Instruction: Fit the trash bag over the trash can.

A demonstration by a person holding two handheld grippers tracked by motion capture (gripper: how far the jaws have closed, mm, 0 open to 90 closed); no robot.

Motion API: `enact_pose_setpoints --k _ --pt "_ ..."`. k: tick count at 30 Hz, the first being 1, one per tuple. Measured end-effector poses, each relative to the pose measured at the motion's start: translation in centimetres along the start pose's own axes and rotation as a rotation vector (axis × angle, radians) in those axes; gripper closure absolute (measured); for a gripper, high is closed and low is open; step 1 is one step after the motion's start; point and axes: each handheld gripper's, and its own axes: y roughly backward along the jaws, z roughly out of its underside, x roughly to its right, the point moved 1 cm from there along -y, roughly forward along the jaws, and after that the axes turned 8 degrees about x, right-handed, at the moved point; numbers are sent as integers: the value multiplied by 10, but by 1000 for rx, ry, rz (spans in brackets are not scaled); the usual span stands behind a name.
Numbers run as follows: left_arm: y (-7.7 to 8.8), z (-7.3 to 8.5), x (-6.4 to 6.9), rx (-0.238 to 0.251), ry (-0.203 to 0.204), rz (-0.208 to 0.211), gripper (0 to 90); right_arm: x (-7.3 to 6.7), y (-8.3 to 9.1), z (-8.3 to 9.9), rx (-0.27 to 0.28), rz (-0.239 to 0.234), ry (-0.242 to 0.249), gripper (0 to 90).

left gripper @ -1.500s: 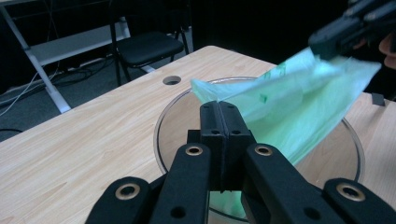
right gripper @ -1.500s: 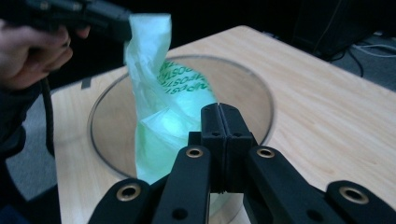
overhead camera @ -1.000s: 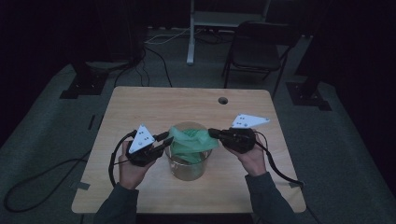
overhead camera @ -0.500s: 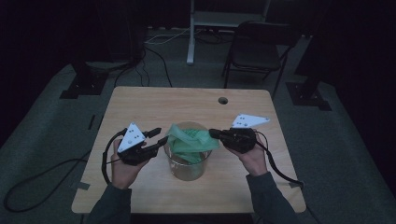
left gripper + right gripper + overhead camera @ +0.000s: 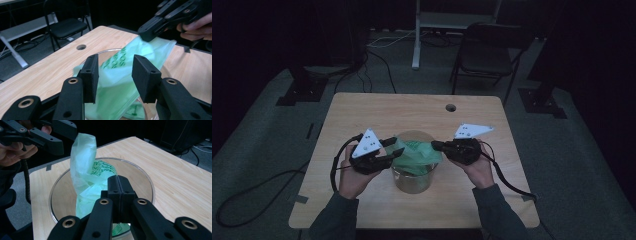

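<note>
A clear round container (image 5: 412, 182) stands mid-table with a thin green plastic bag (image 5: 417, 155) rising out of it. My right gripper (image 5: 435, 146) comes in from the right and is shut on the bag's upper edge; the left gripper view shows its tips (image 5: 147, 36) pinching the film (image 5: 155, 50). My left gripper (image 5: 394, 147) sits at the container's left rim. Its jaws have just been opening and now stand apart, with the bag (image 5: 117, 82) lying between them and clear of the pads (image 5: 91, 72). In the right gripper view the bag (image 5: 83, 157) stands up over the container rim (image 5: 140, 170).
The wooden table (image 5: 362, 115) has a cable hole (image 5: 450, 107) near its far edge. A folding chair (image 5: 489, 50), a white desk frame (image 5: 417, 45) and cables on the floor lie beyond it. Dark stand bases (image 5: 302, 90) flank the table.
The left gripper's jaws have spread apart and it has drawn back slightly to the left of the bag. The right gripper has kept still, with the bag in it.
</note>
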Motion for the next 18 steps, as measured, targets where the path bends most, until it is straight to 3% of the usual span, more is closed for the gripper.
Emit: enact_pose_setpoints --k 9,16,18 --pt "-23 -6 18 -59 -57 61 561 -4 -5 -2 5 -14 1 896" --pt "-42 -1 21 -135 -65 44 573 -5 -3 -2 5 -22 5 897" --pt "-46 0 20 -159 -62 43 639 -5 -3 -2 6 -23 6 896"
